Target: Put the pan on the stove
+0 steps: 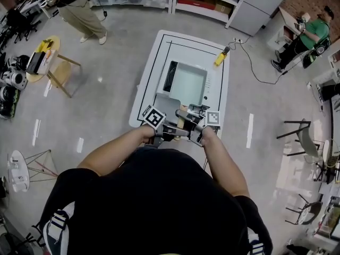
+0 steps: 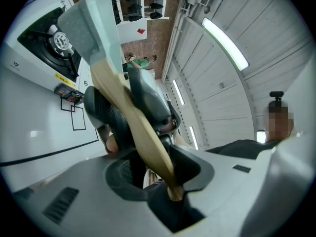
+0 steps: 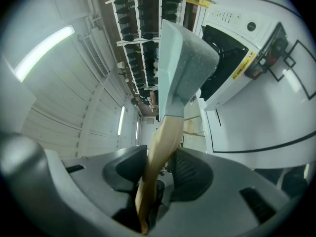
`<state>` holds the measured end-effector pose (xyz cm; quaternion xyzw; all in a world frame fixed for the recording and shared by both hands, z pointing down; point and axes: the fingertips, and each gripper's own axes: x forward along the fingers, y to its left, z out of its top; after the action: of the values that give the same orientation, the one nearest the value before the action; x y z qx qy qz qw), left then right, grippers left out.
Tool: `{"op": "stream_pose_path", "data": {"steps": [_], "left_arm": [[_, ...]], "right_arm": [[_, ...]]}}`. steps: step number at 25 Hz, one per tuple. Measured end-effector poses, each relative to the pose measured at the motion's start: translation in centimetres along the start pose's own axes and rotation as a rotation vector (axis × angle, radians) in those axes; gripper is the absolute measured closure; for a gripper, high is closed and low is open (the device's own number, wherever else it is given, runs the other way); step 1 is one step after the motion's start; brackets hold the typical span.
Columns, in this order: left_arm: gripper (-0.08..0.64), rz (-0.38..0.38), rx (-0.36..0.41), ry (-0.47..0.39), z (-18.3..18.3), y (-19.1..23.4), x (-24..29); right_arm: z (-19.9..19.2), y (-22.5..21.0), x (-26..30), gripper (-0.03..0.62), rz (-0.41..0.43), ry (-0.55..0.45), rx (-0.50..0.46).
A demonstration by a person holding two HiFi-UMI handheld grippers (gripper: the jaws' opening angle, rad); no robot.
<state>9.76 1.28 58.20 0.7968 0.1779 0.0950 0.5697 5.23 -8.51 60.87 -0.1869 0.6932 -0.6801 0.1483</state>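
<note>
As the left gripper [image 2: 160, 164] and right gripper [image 3: 153, 168] each pinched its tan wooden handle [image 3: 165, 135], the pale green square pan [image 3: 185, 68] reached ahead of their jaws, over the white stove [image 3: 237, 19].

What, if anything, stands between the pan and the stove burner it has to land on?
Nothing visible does. The pan, held by its wooden handle in the left gripper and right gripper, is close to the stove burner, whose grate is bare.
</note>
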Motion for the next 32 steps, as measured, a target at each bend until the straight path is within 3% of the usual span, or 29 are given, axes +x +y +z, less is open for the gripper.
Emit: {"op": "stream_pose_path", "data": {"steps": [8,32], "left_arm": [[0.422,-0.004,-0.014,0.031,2.9,0.8,-2.4],[0.423,-0.061,-0.042,0.106,9.4,3.8,-7.9]], "right_arm": [[3.0,0.6,2.6,0.449,0.023,-0.03,0.021],[10.3,-0.9,7.9,0.449,-0.043,-0.114,0.032]]}}
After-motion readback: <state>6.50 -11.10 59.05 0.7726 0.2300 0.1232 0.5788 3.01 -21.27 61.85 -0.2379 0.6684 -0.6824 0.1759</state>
